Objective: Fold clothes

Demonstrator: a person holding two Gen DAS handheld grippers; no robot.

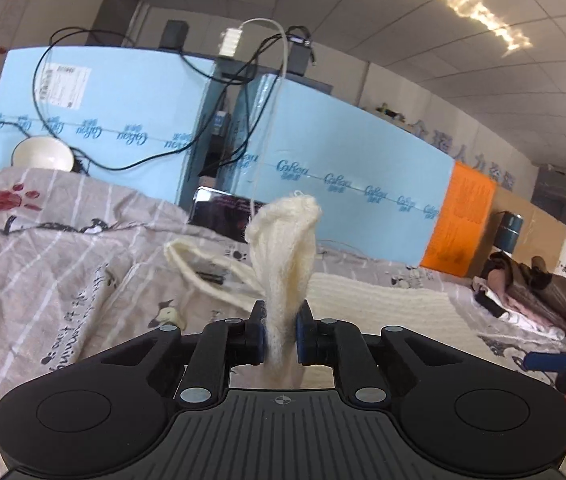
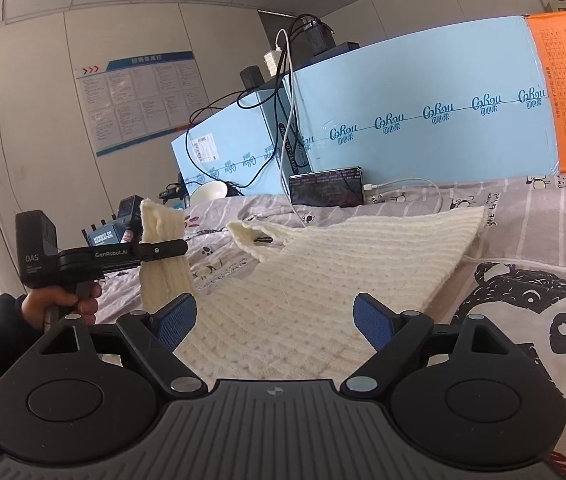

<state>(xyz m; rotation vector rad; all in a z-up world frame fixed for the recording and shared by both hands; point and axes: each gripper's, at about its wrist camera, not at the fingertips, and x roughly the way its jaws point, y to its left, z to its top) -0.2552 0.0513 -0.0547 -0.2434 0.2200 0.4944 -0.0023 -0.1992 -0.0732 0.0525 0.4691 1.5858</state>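
A cream knitted top (image 2: 323,272) lies spread on the bed with its shoulder straps toward the far side. My left gripper (image 1: 281,338) is shut on one bunched strap end of the cream knitted top (image 1: 283,248) and holds it lifted upright above the bed. In the right wrist view the left gripper (image 2: 163,248) shows at the left, clamped on that raised strap. My right gripper (image 2: 275,320) is open and empty, just above the near hem of the top.
The bed has a grey cartoon-print sheet (image 2: 523,300). Blue foam boards (image 2: 423,112) with cables stand behind it. A phone (image 2: 327,192) leans on them, a white bowl (image 1: 43,154) sits at the far left, and a pile of brown clothes (image 1: 531,292) lies at the right.
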